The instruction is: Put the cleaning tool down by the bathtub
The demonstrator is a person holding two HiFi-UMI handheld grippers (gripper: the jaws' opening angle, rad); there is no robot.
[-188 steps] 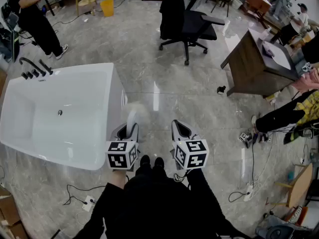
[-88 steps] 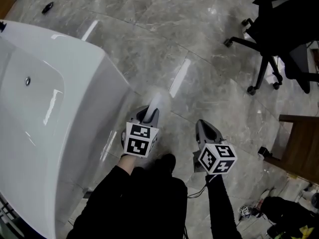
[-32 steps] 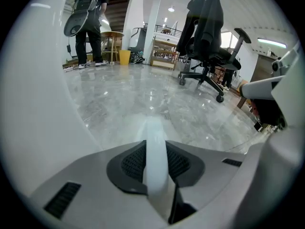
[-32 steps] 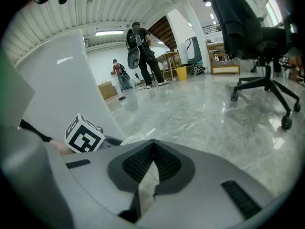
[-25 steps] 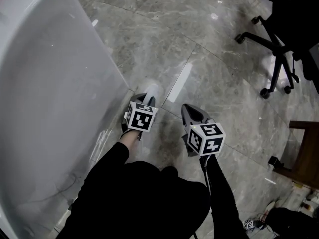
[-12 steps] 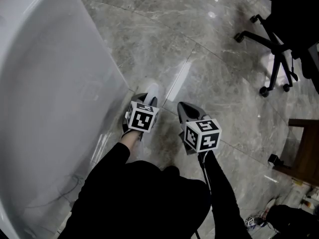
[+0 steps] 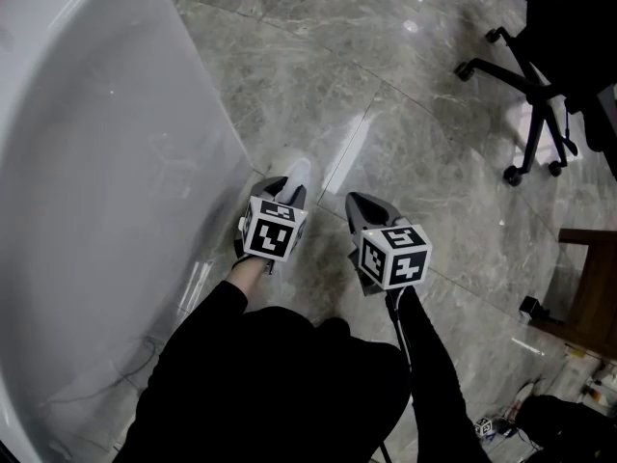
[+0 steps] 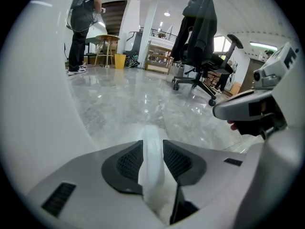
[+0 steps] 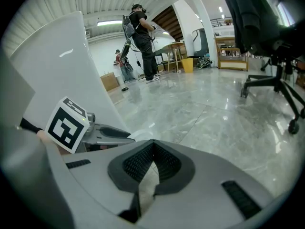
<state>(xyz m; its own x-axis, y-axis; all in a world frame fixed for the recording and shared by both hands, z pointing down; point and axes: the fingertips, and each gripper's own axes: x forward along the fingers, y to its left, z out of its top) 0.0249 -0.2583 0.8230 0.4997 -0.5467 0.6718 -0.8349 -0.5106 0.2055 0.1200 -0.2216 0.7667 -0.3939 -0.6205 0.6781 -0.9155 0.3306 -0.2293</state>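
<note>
The cleaning tool (image 7: 297,173), a pale whitish piece, sits low down at the foot of the bathtub (image 7: 106,162), over the grey marble floor (image 7: 424,133) just beside the tub's outer wall. From the head view I can't tell whether its far end actually rests on the tile. It stands between the jaws of the left gripper (image 7: 286,191). In the left gripper view the white strip runs straight up the middle with a dark ribbed pad close on either side. Those jaws are opening, letting go rather than clamping, though the tool has not dropped out from between them.

The right gripper (image 7: 358,202) hovers just beside the left one, a little further from the tub. Its own view shows the pad tips brought together with nothing between them, only floor seen through the slot behind.

The person holding both is crouched right against the tub, black sleeves (image 7: 289,374) filling the lower part of the head view. A black office chair (image 7: 540,75) stands well apart on the right, and the corner of a wooden desk (image 7: 590,287) shows at the edge.

Several seconds back the person stood upright with the whole tub in sight and the tool held up off the floor. Since then both grippers have come down to the base of the tub. Over the last half second they have hardly shifted.
</note>
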